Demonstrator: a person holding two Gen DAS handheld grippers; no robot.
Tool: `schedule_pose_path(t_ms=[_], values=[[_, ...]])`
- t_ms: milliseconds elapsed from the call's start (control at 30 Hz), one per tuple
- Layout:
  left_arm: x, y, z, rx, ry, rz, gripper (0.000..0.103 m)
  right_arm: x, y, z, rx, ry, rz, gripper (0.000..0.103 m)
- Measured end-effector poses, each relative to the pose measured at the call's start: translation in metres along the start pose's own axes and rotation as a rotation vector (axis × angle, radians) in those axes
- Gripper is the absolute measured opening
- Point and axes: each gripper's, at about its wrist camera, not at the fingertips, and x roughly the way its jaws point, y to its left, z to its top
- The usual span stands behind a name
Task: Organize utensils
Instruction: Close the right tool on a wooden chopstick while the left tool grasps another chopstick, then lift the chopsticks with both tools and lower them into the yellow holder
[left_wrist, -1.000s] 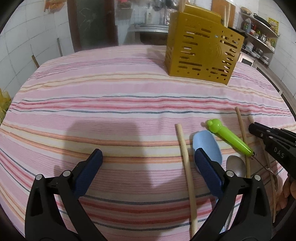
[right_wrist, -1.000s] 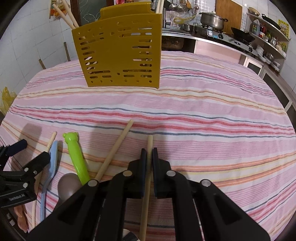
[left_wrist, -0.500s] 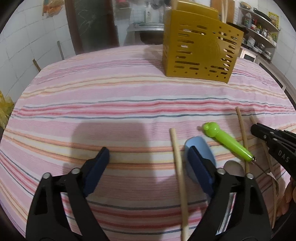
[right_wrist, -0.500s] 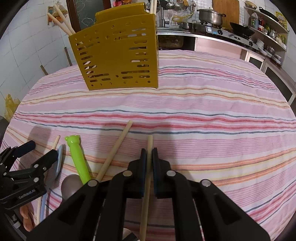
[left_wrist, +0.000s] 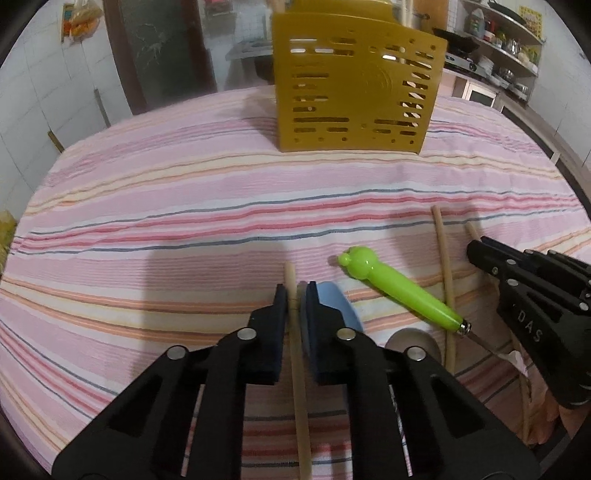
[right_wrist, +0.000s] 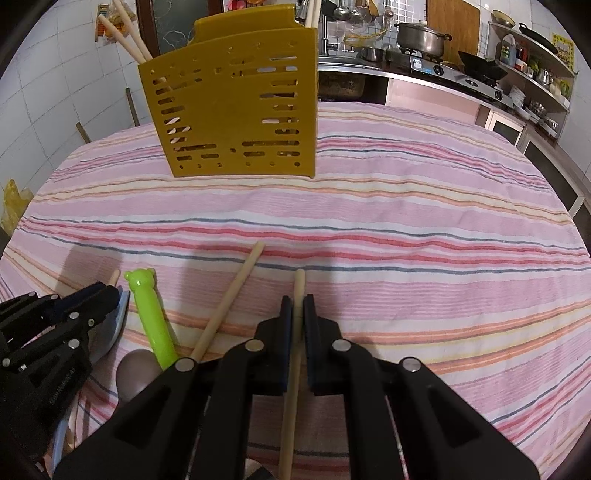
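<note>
Each hand-held gripper, left (left_wrist: 294, 301) and right (right_wrist: 297, 308), is clenched near one end of a light, stiff, slippery wooden chopstick (left_wrist: 297, 354) (right_wrist: 291, 387), so tipping is judged likely.

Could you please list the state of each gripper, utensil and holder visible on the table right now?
left gripper: has just closed, shut on a wooden chopstick.
right gripper: shut on another wooden chopstick.
third chopstick: lying loose on the striped cloth.
green-handled utensil: lying flat, not gripped.
blue spoon: lying flat beside the left gripper.
yellow holder: upright, chopsticks already inside.
</note>
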Motion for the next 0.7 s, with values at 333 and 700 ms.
schedule_pose_path(t_ms=[333, 700], values=[[0.003, 0.015, 0.004, -0.064, -0.008, -0.08, 0.004, -0.014, -0.006, 0.005, 0.039, -0.066, -0.018, 0.006], [-0.033, 0.028, 0.007, -0.077, -0.179, -0.059, 0.004, -0.043, -0.013, 0.008, 0.075, -0.214, -0.001, 0.006]])
